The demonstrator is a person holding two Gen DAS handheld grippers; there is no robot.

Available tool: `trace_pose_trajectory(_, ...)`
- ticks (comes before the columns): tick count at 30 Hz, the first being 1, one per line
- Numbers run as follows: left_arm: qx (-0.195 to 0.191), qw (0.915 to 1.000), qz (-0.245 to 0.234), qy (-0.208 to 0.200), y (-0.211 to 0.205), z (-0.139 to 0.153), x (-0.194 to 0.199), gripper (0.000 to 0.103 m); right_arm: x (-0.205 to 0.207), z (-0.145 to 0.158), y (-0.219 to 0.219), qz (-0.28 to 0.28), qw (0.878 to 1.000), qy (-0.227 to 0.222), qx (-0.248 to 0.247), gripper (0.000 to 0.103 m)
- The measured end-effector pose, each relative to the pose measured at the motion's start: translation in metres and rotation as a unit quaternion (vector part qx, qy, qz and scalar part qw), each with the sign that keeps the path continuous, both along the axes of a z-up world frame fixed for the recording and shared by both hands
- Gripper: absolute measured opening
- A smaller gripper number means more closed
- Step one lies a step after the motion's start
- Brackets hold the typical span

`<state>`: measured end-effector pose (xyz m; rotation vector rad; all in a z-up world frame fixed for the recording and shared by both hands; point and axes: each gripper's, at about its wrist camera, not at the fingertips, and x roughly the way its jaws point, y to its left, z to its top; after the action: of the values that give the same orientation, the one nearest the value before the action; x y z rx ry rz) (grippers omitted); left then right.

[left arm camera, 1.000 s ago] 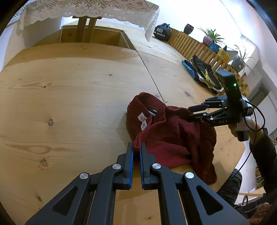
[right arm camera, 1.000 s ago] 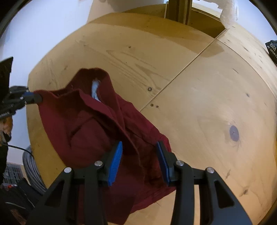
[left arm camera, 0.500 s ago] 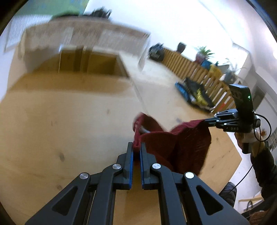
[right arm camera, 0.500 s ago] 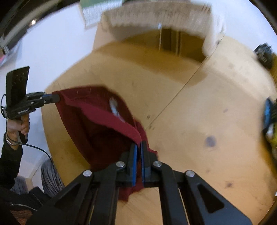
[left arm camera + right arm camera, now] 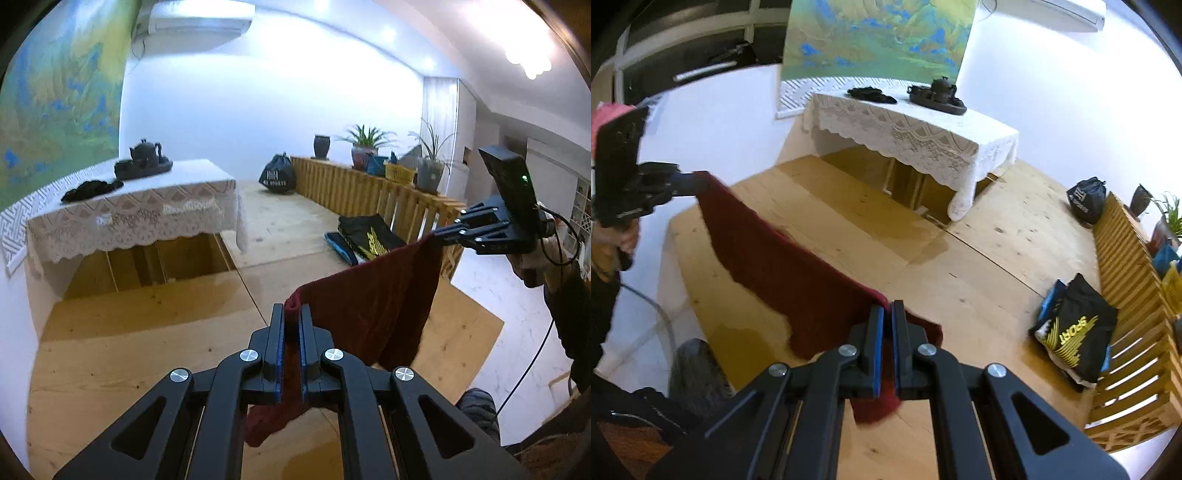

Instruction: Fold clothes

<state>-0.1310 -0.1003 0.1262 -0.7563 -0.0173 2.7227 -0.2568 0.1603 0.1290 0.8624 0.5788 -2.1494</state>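
Note:
A dark red garment (image 5: pixel 373 299) hangs in the air, stretched between my two grippers above the wooden table (image 5: pixel 122 343). My left gripper (image 5: pixel 290 314) is shut on one top corner of it. My right gripper (image 5: pixel 887 310) is shut on the other top corner; it also shows in the left wrist view (image 5: pixel 439 233) at the right, pinching the cloth. The garment (image 5: pixel 783 266) droops below the taut top edge, its lower hem just above the table (image 5: pixel 960 273). In the right wrist view the left gripper (image 5: pixel 692 183) shows at the far left.
A black and blue pile of folded clothes (image 5: pixel 1071 328) lies at the table's right side by a slatted wooden rail (image 5: pixel 1126 295). A lace-covered side table (image 5: pixel 133 214) with a tea set stands behind. A black bag (image 5: pixel 277 176) and potted plants (image 5: pixel 364 147) sit far back.
Both grippers have lifted the red garment off the table and pulled apart, so it now hangs stretched. The right gripper closed on the cloth about one second ago.

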Motion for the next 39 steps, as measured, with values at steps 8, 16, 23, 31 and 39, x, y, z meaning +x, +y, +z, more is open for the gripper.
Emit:
trace_pose_trajectory(8,0.006,0.9707,0.124,-0.206,-0.094,-0.154,-0.083,0.005,-0.087,-0.130,-0.019,-0.044,0.985,-0.167,-0.024,0.050)
trace_pose_trajectory(16,0.013,0.9548,0.135,-0.265,-0.120,-0.219,-0.096,0.006,-0.118,-0.249,0.003,-0.122,0.951,-0.284,-0.025,0.050)
trace_pose_trajectory(23,0.006,0.9613,0.108,-0.253,-0.111,-0.217,-0.103,0.006,-0.120,-0.270,-0.002,-0.149,0.925,-0.346,-0.045,0.050)
trace_pose_trajectory(31,0.017,0.9634,0.105,-0.246,-0.111,-0.217,-0.096,0.006,-0.116,-0.269,-0.005,-0.164,0.925,-0.340,-0.041,0.050)
trace_pose_trajectory(39,0.052,0.9646,0.121,-0.229,-0.123,-0.221,-0.090,0.006,-0.107,-0.269,-0.008,-0.136,0.929,-0.332,-0.087,0.011)
